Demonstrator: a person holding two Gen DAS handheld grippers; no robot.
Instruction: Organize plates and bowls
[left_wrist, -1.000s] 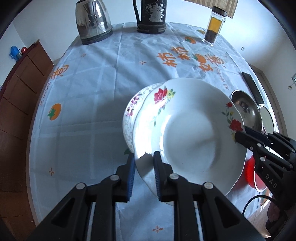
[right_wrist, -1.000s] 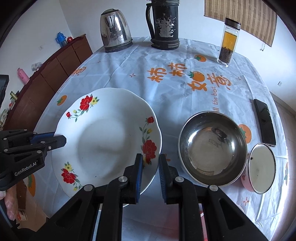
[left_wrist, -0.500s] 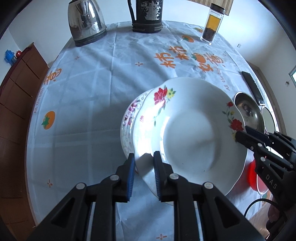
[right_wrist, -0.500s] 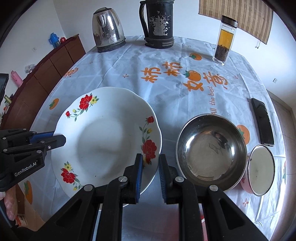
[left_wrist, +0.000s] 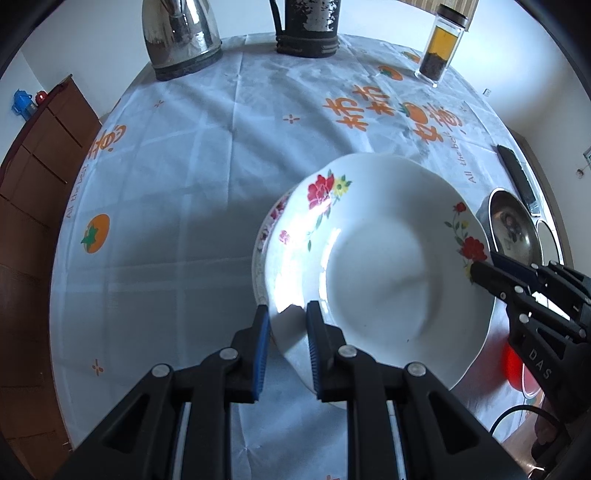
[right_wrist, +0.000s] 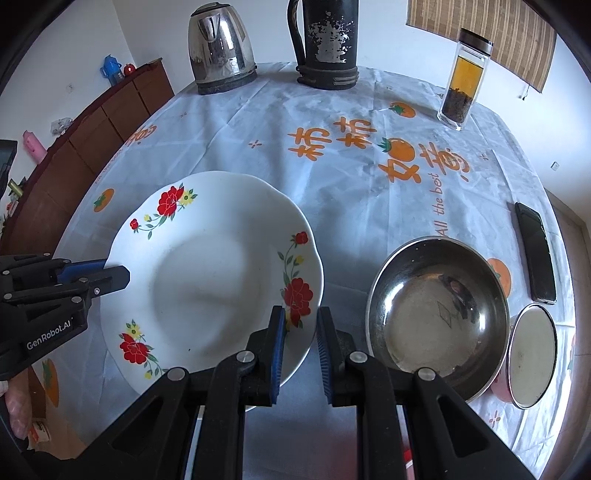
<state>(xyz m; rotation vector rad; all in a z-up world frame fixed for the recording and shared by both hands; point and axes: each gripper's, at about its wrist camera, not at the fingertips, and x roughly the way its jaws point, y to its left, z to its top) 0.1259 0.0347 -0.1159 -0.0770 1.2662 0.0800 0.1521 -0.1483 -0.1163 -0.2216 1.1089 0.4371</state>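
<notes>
A white plate with red flowers (left_wrist: 380, 266) (right_wrist: 207, 273) is held tilted between both grippers. My left gripper (left_wrist: 286, 314) is shut on its near-left rim and also shows at the left of the right wrist view (right_wrist: 118, 273). My right gripper (right_wrist: 300, 317) is shut on the opposite rim by a red flower, and shows in the left wrist view (left_wrist: 484, 266). Under the held plate lies a second plate with a pink-purple pattern (left_wrist: 271, 221), only its left rim showing. Whether the two plates touch I cannot tell.
A steel bowl (right_wrist: 436, 310) and a small lidded bowl (right_wrist: 532, 354) sit right of the plate, with a black phone (right_wrist: 535, 247) beyond. A steel kettle (right_wrist: 221, 48), dark jug (right_wrist: 325, 40) and tea bottle (right_wrist: 463, 81) line the table's far edge. Something red (left_wrist: 513, 365) lies under the right gripper.
Both grippers have carried the flowered plate a little down and further over the patterned plate, so less of that plate's rim shows. Both grips are unchanged.
</notes>
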